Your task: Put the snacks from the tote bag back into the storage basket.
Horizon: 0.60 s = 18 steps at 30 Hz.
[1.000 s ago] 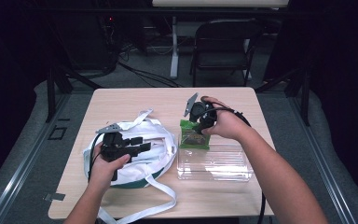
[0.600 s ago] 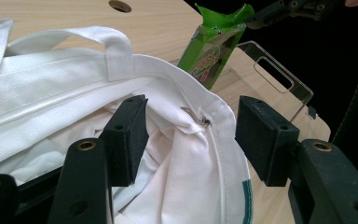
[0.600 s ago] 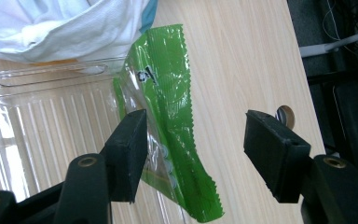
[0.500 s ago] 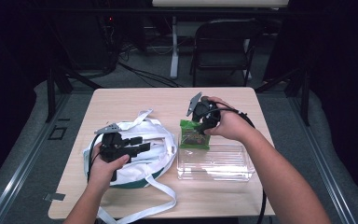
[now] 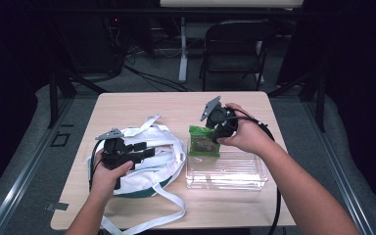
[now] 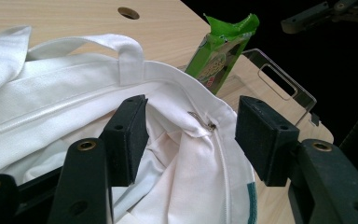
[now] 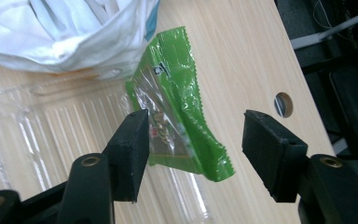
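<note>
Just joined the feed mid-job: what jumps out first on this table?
The bright green snack packet stands out first, propped on the far rim of the clear plastic tray at the table's right, with the right gripper open around it. To its left lies a crumpled white tote bag with loose straps, its mouth under the open left gripper.

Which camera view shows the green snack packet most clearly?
The right gripper view: the green snack packet lies close and nearly whole between the open fingers. The left gripper view shows it upright and partly hidden; in the high view it looks small.
</note>
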Each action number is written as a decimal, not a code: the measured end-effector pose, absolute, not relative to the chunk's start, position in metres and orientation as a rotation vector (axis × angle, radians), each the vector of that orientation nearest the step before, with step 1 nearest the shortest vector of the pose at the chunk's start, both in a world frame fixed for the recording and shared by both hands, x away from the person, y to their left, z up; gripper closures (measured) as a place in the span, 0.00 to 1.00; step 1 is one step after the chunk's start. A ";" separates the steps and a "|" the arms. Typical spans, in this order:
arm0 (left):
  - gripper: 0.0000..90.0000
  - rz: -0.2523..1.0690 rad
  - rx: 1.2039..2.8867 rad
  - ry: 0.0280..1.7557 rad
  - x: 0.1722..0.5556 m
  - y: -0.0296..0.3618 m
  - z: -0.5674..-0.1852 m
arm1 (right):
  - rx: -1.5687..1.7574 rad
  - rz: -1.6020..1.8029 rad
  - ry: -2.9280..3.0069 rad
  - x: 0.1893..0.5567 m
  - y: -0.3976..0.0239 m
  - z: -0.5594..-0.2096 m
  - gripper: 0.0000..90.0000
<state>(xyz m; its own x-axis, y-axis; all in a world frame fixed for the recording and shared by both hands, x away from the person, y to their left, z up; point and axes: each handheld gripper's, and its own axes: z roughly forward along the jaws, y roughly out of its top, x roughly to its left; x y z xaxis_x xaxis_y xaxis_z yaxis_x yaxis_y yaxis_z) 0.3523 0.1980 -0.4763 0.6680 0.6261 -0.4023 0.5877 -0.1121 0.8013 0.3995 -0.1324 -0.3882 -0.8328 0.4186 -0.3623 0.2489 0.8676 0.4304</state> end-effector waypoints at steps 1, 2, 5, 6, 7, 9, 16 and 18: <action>0.48 0.043 1.780 0.974 0.352 0.198 -0.476 | 0.498 0.515 2.584 0.398 -0.133 -0.388 0.46; 0.48 0.044 1.781 0.974 0.352 0.198 -0.477 | 0.516 0.523 2.576 0.396 -0.134 -0.388 0.46; 0.48 0.045 1.783 0.975 0.352 0.198 -0.477 | 0.555 0.543 2.563 0.393 -0.136 -0.389 0.46; 0.48 0.045 1.783 0.975 0.352 0.198 -0.477 | 0.574 0.552 2.555 0.392 -0.138 -0.389 0.46; 0.48 0.046 1.784 0.975 0.352 0.198 -0.477 | 0.598 0.571 2.549 0.391 -0.139 -0.390 0.46; 0.48 0.046 1.785 0.975 0.352 0.198 -0.477 | 0.640 0.582 2.541 0.389 -0.142 -0.390 0.46; 0.48 0.050 1.784 0.976 0.353 0.199 -0.477 | 0.735 0.671 2.513 0.381 -0.153 -0.391 0.46; 0.48 0.051 1.783 0.977 0.353 0.199 -0.477 | 0.763 0.697 2.503 0.378 -0.157 -0.391 0.45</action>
